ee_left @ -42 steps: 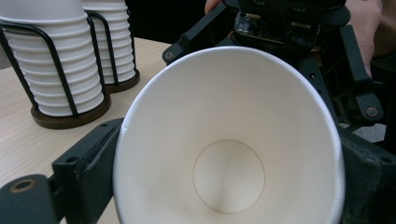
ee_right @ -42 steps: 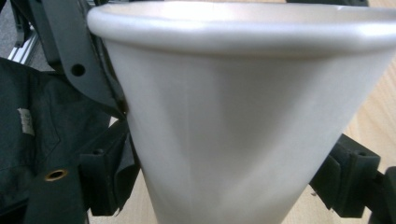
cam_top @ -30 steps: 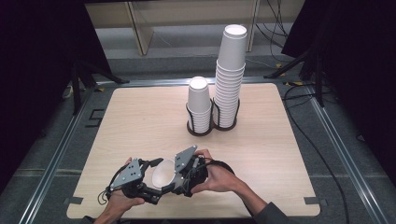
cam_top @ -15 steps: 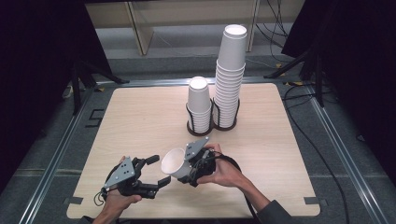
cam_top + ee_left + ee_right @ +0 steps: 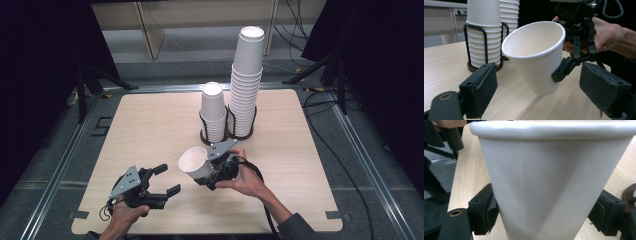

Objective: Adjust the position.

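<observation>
One paper cup (image 5: 194,163), tilted above the counter (image 5: 150,125), gripped by the right claw (image 5: 209,172); left claw (image 5: 166,179) open nearby.

cup (image 5: 534,53): white paper — matt, smooth, rolled rim
table (image 5: 150,125): pale wood grain, matt
cup holder (image 5: 227,125): thin black wire, dark base
left gripper (image 5: 162,180) pads (image 5: 604,87): black cloth-like facing — rough, frayed

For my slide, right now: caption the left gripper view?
Right gripper holds a tilted paper cup before the open left gripper.
</observation>
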`<state>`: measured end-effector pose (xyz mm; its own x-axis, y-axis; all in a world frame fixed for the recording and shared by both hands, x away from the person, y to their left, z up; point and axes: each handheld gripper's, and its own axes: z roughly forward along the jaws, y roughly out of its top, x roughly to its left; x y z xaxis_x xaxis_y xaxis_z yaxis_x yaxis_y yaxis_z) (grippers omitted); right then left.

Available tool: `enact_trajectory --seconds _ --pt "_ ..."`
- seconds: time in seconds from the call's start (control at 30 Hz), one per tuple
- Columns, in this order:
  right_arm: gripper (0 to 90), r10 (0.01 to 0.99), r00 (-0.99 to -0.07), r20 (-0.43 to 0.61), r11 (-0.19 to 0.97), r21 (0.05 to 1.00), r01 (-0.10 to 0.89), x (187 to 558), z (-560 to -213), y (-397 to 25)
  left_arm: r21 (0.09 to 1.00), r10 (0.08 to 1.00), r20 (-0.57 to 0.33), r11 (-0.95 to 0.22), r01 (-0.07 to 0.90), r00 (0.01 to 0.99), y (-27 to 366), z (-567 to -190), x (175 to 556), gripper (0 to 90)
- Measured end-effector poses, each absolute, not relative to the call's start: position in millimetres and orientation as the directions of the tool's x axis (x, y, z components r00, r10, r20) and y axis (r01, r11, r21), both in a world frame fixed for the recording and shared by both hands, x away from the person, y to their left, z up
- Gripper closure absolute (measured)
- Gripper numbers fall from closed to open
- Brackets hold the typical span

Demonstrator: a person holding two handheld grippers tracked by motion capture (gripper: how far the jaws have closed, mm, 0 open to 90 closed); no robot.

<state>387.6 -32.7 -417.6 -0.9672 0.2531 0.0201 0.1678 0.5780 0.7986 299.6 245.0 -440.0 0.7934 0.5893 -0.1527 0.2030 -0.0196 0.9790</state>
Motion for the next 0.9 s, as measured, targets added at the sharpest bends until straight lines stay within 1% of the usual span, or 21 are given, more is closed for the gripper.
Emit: enact_trajectory --seconds 0.23,0.4,0.57,0.7,0.73,0.8,0.9 --pt "20.4 0.296 -0.955 0.034 0.529 0.826 0.193 392 -418 -41 0.976 0.61 -0.163 -0.016 0.218 0.776 248 -440 301 14.3" --pt "20.4 0.312 -0.95 0.027 0.496 0.848 0.187 395 -417 -46 0.975 0.609 -0.18 0.009 0.22 0.773 248 -443 303 14.4" --pt "20.3 0.347 -0.937 0.022 0.469 0.862 0.194 400 -417 -54 0.975 0.62 -0.182 0.012 0.223 0.763 249 -443 304 14.4" --pt "20.3 0.402 -0.915 0.029 0.434 0.874 0.218 404 -420 -68 0.975 0.643 -0.172 0.003 0.222 0.747 251 -443 305 14.4" --pt "20.3 0.412 -0.91 0.034 0.429 0.875 0.226 405 -420 -73 0.972 0.657 -0.165 -0.017 0.234 0.736 252 -442 304 14.4" --pt "20.3 0.451 -0.892 0.025 0.407 0.884 0.231 408 -421 -83 0.972 0.67 -0.162 -0.019 0.234 0.724 253 -442 304 14.4" --pt "20.3 0.51 -0.859 0.038 0.366 0.895 0.257 412 -423 -100 0.973 0.68 -0.153 -0.024 0.23 0.717 254 -443 304 14.4"
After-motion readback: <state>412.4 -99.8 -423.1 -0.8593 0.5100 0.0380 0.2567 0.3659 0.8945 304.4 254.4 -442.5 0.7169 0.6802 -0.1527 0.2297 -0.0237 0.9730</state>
